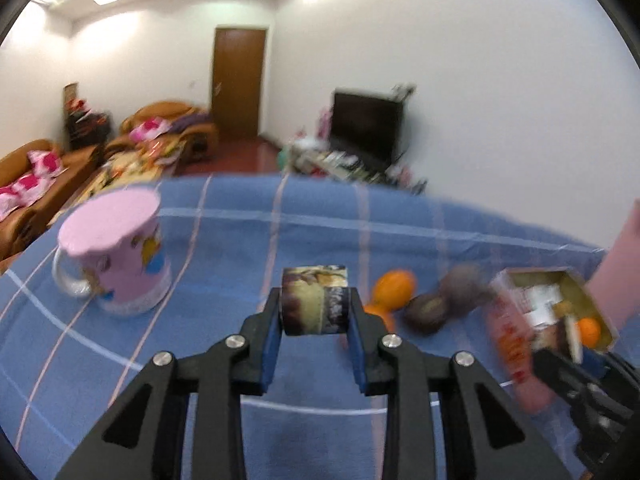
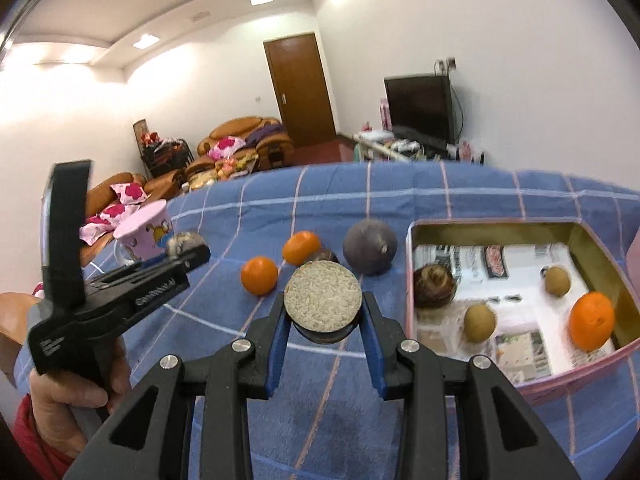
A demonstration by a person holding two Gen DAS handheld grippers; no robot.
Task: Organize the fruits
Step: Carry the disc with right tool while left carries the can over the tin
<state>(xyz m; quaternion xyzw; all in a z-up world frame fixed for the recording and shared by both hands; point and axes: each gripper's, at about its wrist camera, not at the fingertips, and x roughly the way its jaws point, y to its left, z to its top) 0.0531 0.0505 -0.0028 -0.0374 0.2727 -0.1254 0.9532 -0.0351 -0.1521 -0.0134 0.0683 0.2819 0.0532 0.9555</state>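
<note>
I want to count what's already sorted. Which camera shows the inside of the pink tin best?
The right wrist view: the pink tin lies open and sharp, showing an orange, two brown fruits and a dark one. The left wrist view shows the tin blurred, at the edge, its contents barely readable.

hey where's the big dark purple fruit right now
In the right wrist view, the dark purple fruit sits on the blue cloth, just left of the pink tin.

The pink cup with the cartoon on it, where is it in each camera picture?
Left wrist view: the pink cup stands upside down at the left, on the blue checked cloth.
Right wrist view: it is small, far left, behind the left gripper.
Shared landmark: the brown door.
</note>
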